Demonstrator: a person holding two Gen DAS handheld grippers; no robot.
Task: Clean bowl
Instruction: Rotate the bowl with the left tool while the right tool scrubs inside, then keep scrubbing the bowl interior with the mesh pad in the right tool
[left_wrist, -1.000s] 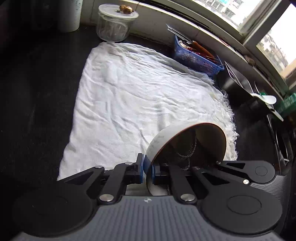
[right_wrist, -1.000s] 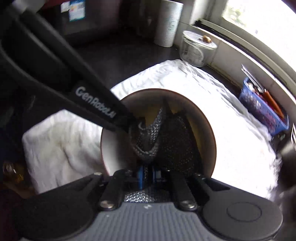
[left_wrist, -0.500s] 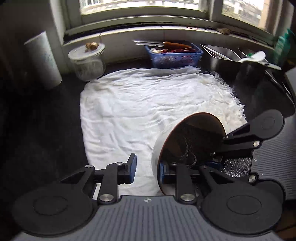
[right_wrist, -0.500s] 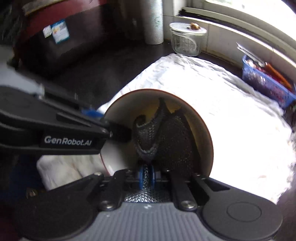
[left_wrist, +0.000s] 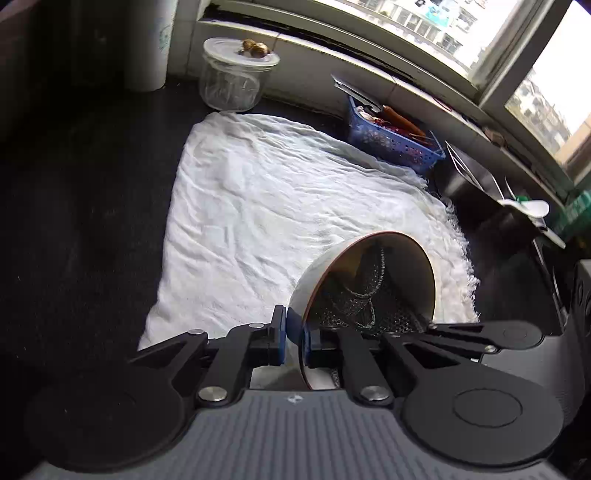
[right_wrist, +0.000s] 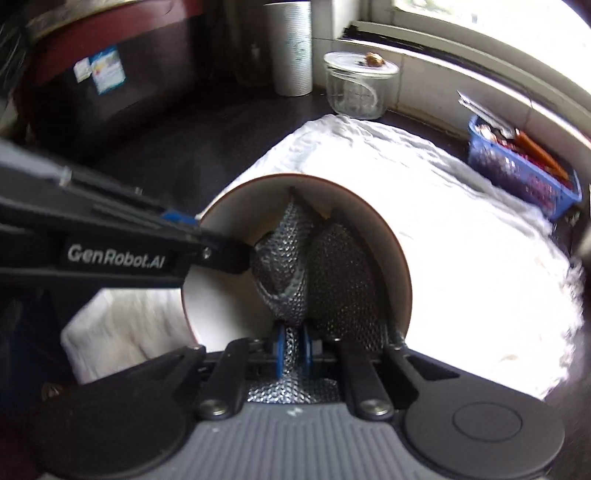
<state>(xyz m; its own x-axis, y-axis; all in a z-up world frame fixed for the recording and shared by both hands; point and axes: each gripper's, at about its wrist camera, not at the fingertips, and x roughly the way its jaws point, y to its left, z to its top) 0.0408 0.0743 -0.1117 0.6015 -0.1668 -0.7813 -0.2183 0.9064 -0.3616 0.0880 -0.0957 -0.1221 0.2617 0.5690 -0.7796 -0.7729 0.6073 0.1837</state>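
A white bowl (left_wrist: 325, 273) with a brown rim is held on its side above the white cloth (left_wrist: 280, 206). My left gripper (left_wrist: 293, 338) is shut on the bowl's rim, one pad outside and one inside. My right gripper (right_wrist: 293, 349) is shut on a steel chainmail scrubber (right_wrist: 295, 258) that is pressed into the bowl (right_wrist: 218, 310). The scrubber also shows inside the bowl in the left wrist view (left_wrist: 354, 306). The left gripper's arm (right_wrist: 122, 251) crosses the right wrist view from the left to the rim.
A lidded glass jar (left_wrist: 234, 79) and a paper roll (left_wrist: 147, 48) stand at the back by the wall. A blue basket (left_wrist: 391, 144) of utensils sits under the window. A metal rack (left_wrist: 476, 177) and a white spoon (left_wrist: 528, 206) lie at the right. The counter (left_wrist: 81, 206) is dark.
Half a second ago my left gripper's jaws stood apart beside the rim; now they are shut on the rim again. The scrubber has shifted inside the bowl, and both views have swung.
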